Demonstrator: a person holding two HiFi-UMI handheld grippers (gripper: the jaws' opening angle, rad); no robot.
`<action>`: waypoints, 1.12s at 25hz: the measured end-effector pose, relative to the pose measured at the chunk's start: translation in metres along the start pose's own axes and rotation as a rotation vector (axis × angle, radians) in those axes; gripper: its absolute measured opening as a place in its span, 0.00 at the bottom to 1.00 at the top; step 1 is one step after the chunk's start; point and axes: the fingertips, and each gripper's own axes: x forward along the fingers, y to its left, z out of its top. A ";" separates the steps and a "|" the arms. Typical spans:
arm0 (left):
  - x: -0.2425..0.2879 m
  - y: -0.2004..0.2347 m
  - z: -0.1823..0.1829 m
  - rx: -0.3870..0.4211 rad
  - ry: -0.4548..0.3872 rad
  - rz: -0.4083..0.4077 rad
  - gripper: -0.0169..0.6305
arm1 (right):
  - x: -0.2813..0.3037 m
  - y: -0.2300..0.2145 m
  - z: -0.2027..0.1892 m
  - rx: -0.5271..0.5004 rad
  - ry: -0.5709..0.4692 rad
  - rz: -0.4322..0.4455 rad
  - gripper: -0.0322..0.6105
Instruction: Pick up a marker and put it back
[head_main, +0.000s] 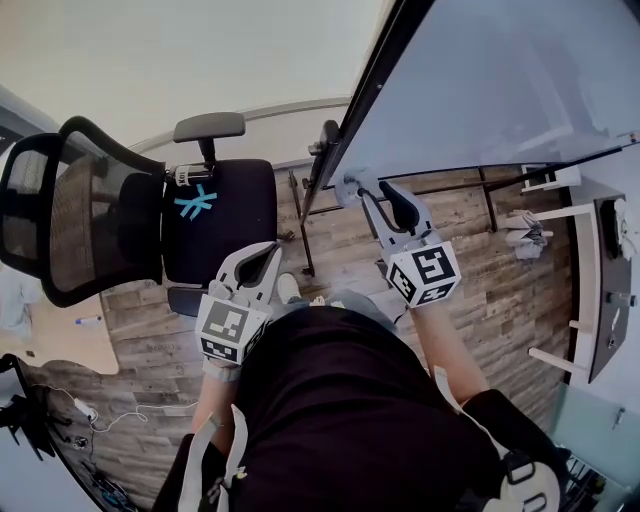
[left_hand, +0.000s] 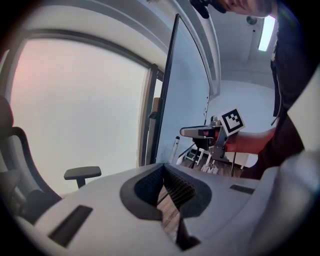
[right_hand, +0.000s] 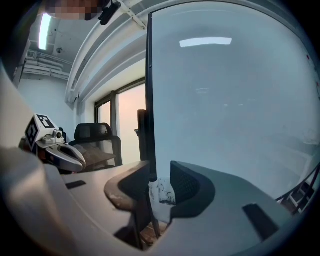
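In the right gripper view a white object with black marks (right_hand: 162, 192), seemingly a marker barrel, stands between the jaws, and my right gripper (right_hand: 160, 186) is shut on it. It is held right at the whiteboard's black left edge (right_hand: 149, 100). In the head view my right gripper (head_main: 372, 193) reaches to the whiteboard's lower left corner, where a pale grey lump (head_main: 350, 186) shows at its tip. My left gripper (head_main: 262, 262) hangs lower, over the chair seat's edge, jaws together with nothing between them. In its own view the left gripper (left_hand: 163, 170) shows only floor behind its pads.
The whiteboard (head_main: 500, 80) stands on a dark stand with legs (head_main: 300, 230) on the wood floor. A black mesh office chair (head_main: 120, 215) is close at the left. White furniture legs (head_main: 545, 215) stand at the right. Cables and a power strip (head_main: 80, 410) lie at lower left.
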 end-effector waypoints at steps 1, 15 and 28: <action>0.002 -0.002 0.002 0.004 -0.002 -0.008 0.04 | -0.003 -0.002 0.002 0.002 -0.005 -0.006 0.23; 0.045 -0.035 0.026 0.059 -0.011 -0.146 0.04 | -0.058 -0.041 0.017 0.024 -0.059 -0.140 0.21; 0.077 -0.084 0.042 0.103 -0.026 -0.281 0.04 | -0.122 -0.067 0.009 0.043 -0.069 -0.267 0.18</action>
